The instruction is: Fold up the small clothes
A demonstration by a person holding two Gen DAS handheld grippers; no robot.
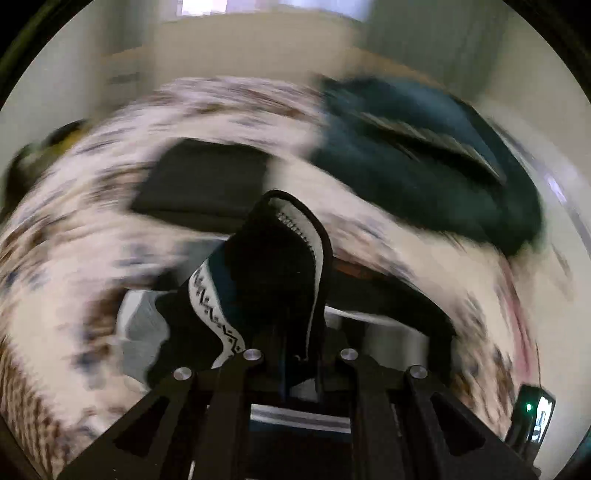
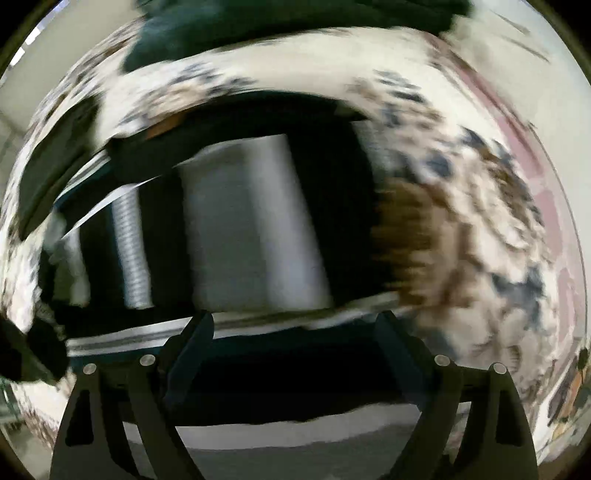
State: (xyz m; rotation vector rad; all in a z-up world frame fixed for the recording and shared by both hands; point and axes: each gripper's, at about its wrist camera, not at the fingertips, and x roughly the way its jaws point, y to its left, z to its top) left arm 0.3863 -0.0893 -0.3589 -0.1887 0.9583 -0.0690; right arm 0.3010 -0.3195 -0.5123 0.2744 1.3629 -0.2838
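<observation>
We see the left gripper (image 1: 291,354) clenched on a small black garment (image 1: 273,280), which stands up from between its fingers toward twelve o'clock in the left wrist view. The cloth has a white band with a black zigzag pattern (image 1: 214,310) running down its seven o'clock side and a white edge with dotted stitching along its one o'clock side. The garment is sharp in that view while everything behind it is smeared with blur.

Behind the held cloth we make out a patterned bedspread (image 1: 92,229), white with brown and dark blotches, filling the view from eight o'clock round to four o'clock. A flat black piece (image 1: 207,184) lies on it at about eleven o'clock from the garment, and a dark teal bundle of cloth (image 1: 417,162) sits at about two o'clock. A small device with a green light (image 1: 532,417) shows at five o'clock near the rim.

In the right wrist view, the right gripper (image 2: 295,328) has its fingers (image 2: 192,347) spread wide apart, released, with nothing between them. Ahead of it at twelve o'clock lies a garment with broad black and grey-white stripes (image 2: 251,221), heavily blurred, on the same bedspread (image 2: 480,206). Its dark lower edge lies between the fingertips; we cannot tell whether they touch it. The teal bundle (image 2: 221,33) shows at the top rim, at twelve o'clock.
</observation>
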